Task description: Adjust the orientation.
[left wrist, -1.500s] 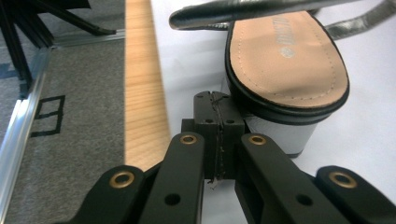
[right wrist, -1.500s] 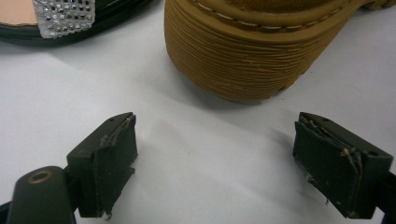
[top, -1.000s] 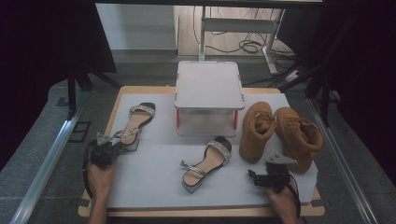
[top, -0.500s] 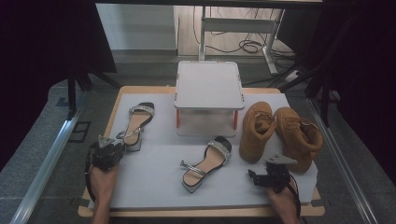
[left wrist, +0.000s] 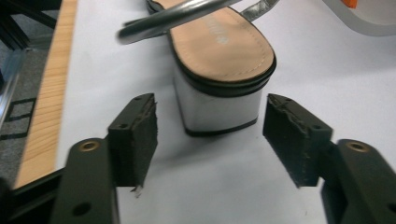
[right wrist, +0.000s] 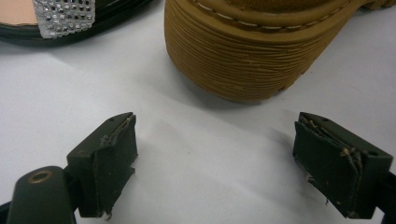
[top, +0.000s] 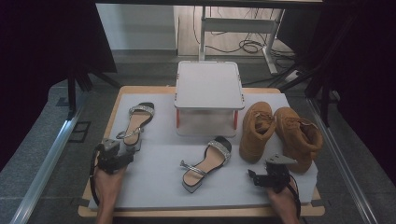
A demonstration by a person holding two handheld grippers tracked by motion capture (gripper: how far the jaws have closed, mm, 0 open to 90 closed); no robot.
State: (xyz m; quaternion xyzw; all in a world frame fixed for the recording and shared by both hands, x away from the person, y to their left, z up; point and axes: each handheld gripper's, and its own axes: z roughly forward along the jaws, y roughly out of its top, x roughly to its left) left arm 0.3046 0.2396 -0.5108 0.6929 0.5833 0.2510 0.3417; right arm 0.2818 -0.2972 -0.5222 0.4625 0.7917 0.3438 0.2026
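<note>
Left hand-held gripper [left wrist: 212, 135] jaws just opened, releasing the left sandal [top: 135, 126], which has edged back on the worktop [top: 154, 182]. Light, stiff block heel [left wrist: 217, 109] is the best hold; straps floppy. Right hand-held gripper [right wrist: 231, 161] open, empty.
</note>
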